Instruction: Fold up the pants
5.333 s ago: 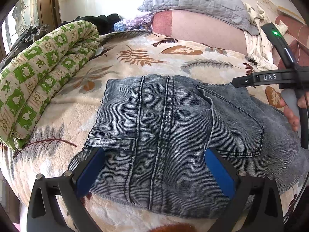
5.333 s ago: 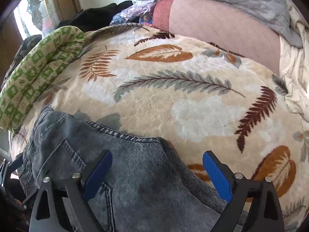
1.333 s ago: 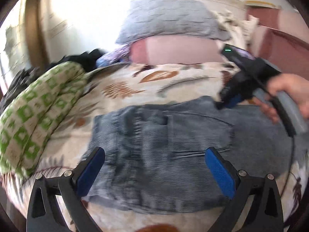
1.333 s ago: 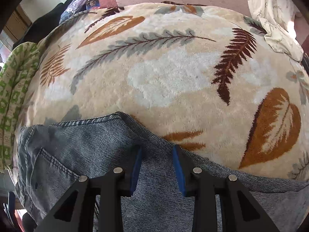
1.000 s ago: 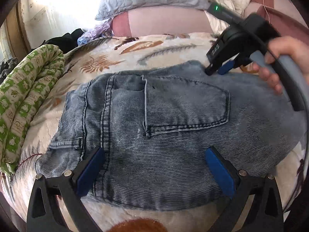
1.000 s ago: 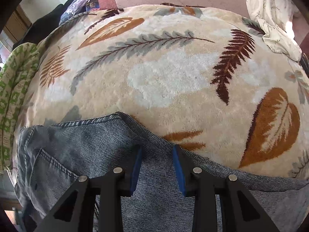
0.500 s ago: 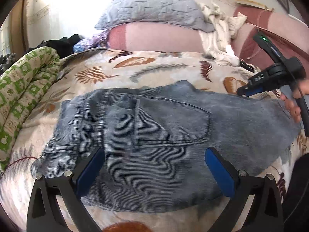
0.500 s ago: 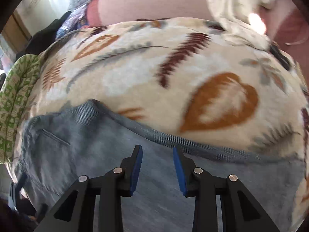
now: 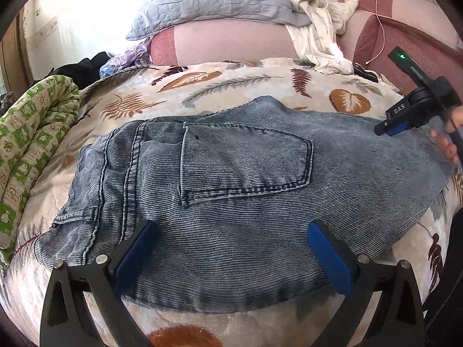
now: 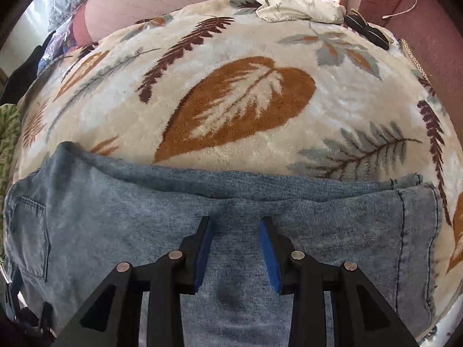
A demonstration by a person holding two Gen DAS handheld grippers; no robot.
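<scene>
The bed blanket (image 9: 231,86) is carrying the pants (image 9: 246,188), lying flat across the middle of the frame. The left hand-held gripper (image 9: 231,248) is hanging wide open. The right hand-held gripper (image 10: 235,245) is hovering part-open, pinching nothing. Best to grab the far leg end next.

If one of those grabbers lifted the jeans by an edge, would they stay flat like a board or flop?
Probably flop: the jeans already follow the humps of the leaf-print blanket and wrinkle along the far edge. They look like thick ribbed denim with doubled seams and a back pocket, so likely heavyish, hanging in broad folds. On that fuzzy pile they would likely drag rather than slide.
</scene>
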